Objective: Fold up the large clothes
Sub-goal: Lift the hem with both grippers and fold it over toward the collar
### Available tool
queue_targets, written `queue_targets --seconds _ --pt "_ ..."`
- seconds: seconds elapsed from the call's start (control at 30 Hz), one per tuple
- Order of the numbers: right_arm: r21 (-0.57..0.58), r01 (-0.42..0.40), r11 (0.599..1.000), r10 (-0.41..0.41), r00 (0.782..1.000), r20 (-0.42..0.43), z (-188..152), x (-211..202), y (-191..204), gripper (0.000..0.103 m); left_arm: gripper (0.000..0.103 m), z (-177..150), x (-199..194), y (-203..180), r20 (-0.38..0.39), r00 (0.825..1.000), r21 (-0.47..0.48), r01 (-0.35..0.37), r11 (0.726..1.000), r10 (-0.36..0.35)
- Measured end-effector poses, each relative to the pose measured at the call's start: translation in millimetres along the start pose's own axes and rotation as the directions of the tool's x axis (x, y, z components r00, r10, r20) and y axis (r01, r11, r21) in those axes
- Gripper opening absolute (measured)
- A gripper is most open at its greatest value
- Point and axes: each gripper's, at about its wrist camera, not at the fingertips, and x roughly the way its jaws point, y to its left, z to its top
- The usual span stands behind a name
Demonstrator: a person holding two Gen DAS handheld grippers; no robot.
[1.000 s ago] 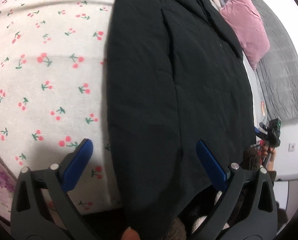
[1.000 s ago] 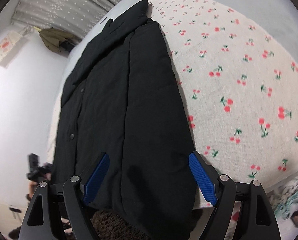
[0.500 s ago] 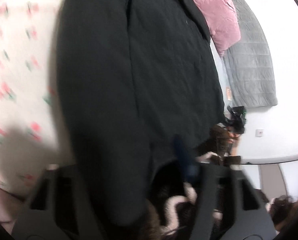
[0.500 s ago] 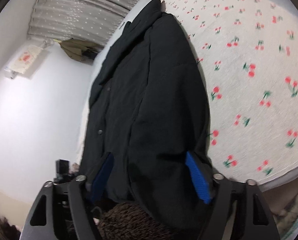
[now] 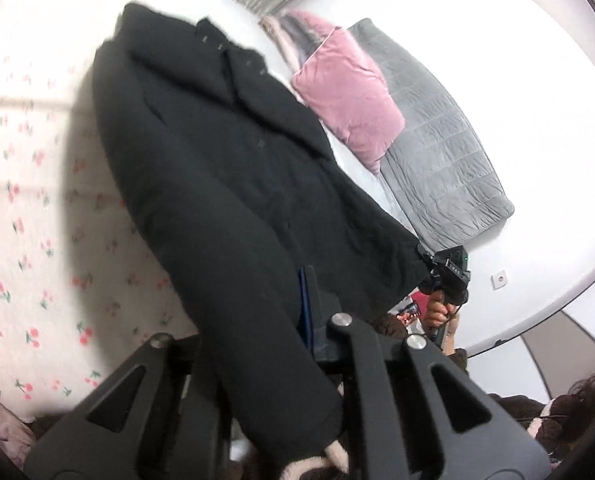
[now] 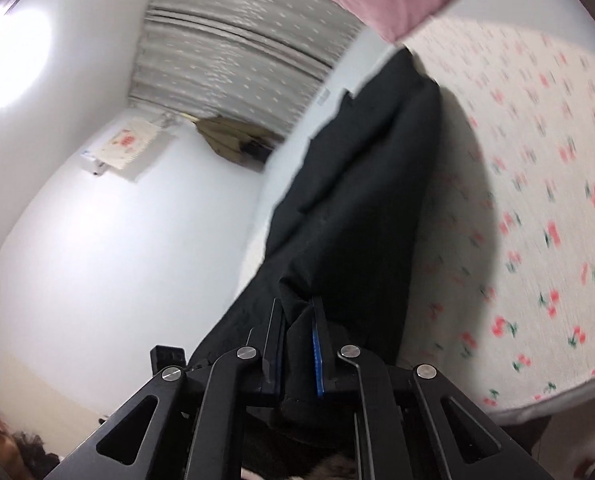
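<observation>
1. A long black padded coat (image 5: 233, 184) lies lengthwise on the bed, its collar at the far end and its hem at the near edge, where both grippers have it.
2. The left gripper (image 5: 297, 312) has its fingers clamped together on the coat's near hem; only one blue pad edge shows, with the dark fabric bulging over and hiding the other finger.
3. The right gripper (image 6: 295, 344) also has its fingers pressed together on a pinch of the black hem, the cloth bunched between the two blue-edged pads.
4. From the left wrist view, the right gripper appears at the coat's other near corner, gripped by a person's hand (image 5: 437, 310).
5. The near end of the coat is raised off the bed between the two grippers, while the collar end rests on the sheet.
6. The bed is covered with a white sheet printed with small red cherries (image 5: 29, 240), visible on one side of the coat.
7. A pink velvet pillow (image 5: 345, 88) sits near the collar end, just beside a grey quilted blanket (image 5: 441, 152) lying along the wall.
8. A grey dotted curtain (image 6: 241, 40) hangs at the far end of the room, with an olive-brown garment (image 6: 229, 140) hanging below it.
9. Both views are blurred.
</observation>
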Motion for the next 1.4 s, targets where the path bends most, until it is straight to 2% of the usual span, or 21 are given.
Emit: queue_targets --seconds 0.1,0.13,0.2,0.23,0.3,0.33,0.4,0.43,0.53,0.6,0.63,0.73,0.8,0.83,0.87,0.93,1.0,1.1,1.27,1.37,1.4 --pt "-0.015 0.051 0.999 -0.051 0.998 0.025 9 -12 7 0.009 0.012 1 0 -4 -0.005 0.999 0.026 -0.046 0.999 0.046" --pt "-0.031 0.116 0.993 -0.115 0.993 0.025 10 -16 8 0.010 0.012 -1 2 -1 -0.016 0.997 0.021 -0.069 0.997 0.069" --pt "-0.049 0.251 0.967 -0.251 0.968 0.008 12 -22 5 0.015 0.012 -6 4 11 -0.047 0.993 0.004 -0.106 0.994 0.106" --pt "-0.046 0.329 0.943 -0.329 0.944 0.003 13 -27 0 0.019 0.012 -7 6 16 -0.059 0.991 -0.005 -0.122 0.993 0.122" --pt "-0.004 0.399 0.917 -0.399 0.917 0.015 13 -38 -13 0.019 0.012 -12 12 23 -0.080 0.986 -0.023 -0.151 0.988 0.148" --pt "0.029 0.420 0.907 -0.421 0.907 0.022 14 -46 -23 0.024 0.013 -13 8 30 -0.086 0.985 -0.036 -0.155 0.987 0.152" --pt "0.074 0.482 0.873 -0.485 0.875 0.014 15 -59 -41 0.049 0.013 -17 4 39 -0.094 0.984 -0.060 -0.158 0.986 0.152" --pt "0.091 0.502 0.860 -0.504 0.864 -0.001 14 -61 -50 0.069 0.013 -19 4 42 -0.098 0.983 -0.070 -0.160 0.985 0.152" --pt "0.125 0.535 0.835 -0.525 0.844 -0.110 4 -57 -74 0.072 0.013 -25 0 45 -0.108 0.982 -0.084 -0.165 0.983 0.155" --pt "0.134 0.527 0.839 -0.507 0.847 -0.159 -5 -52 -84 0.072 0.013 -26 3 46 -0.119 0.979 -0.089 -0.174 0.981 0.163" --pt "0.125 0.501 0.856 -0.476 0.860 -0.184 -11 -45 -85 0.072 0.013 -27 3 47 -0.123 0.979 -0.091 -0.176 0.980 0.164" --pt "0.071 0.480 0.874 -0.454 0.860 -0.231 -21 -30 -78 0.072 0.013 -30 5 52 -0.135 0.977 -0.102 -0.181 0.978 0.166" --pt "0.084 0.432 0.898 -0.391 0.870 -0.300 -28 -22 -79 0.055 0.013 -31 7 52 -0.132 0.979 -0.102 -0.172 0.980 0.158" --pt "0.113 0.385 0.916 -0.329 0.882 -0.339 -33 -18 -80 0.027 0.012 -30 8 50 -0.122 0.980 -0.097 -0.167 0.981 0.155" --pt "0.132 0.343 0.930 -0.283 0.898 -0.337 -36 -17 -78 0.015 0.012 -30 4 45 -0.094 0.986 -0.088 -0.145 0.985 0.137" --pt "0.127 0.267 0.955 -0.225 0.935 -0.273 -36 -24 -65 0.013 0.011 -27 -8 38 -0.036 0.995 -0.072 -0.093 0.993 0.090" --pt "0.119 0.142 0.983 -0.121 0.979 -0.165 -30 -38 -39 0.011 0.011 -20 -20 24 0.027 0.998 -0.042 -0.048 0.998 0.049" --pt "0.035 0.029 0.999 -0.028 0.999 -0.029 -15 -54 6 0.011 0.010 -5 -39 -6 0.122 0.992 0.039 -0.011 0.999 0.006" --pt "-0.115 -0.069 0.991 0.077 0.995 0.067 -2 -72 78 0.011 0.010 8 -76 -49 0.229 0.970 0.137 0.052 0.989 -0.083" --pt "-0.192 -0.080 0.978 0.103 0.988 0.115 -5 -96 117 0.011 0.010 7 -114 -75 0.299 0.944 0.207 0.081 0.975 -0.142" --pt "-0.212 -0.080 0.974 0.110 0.985 0.130 -6 -101 130 0.011 0.010 4 -134 -86 0.329 0.929 0.242 0.092 0.966 -0.171"
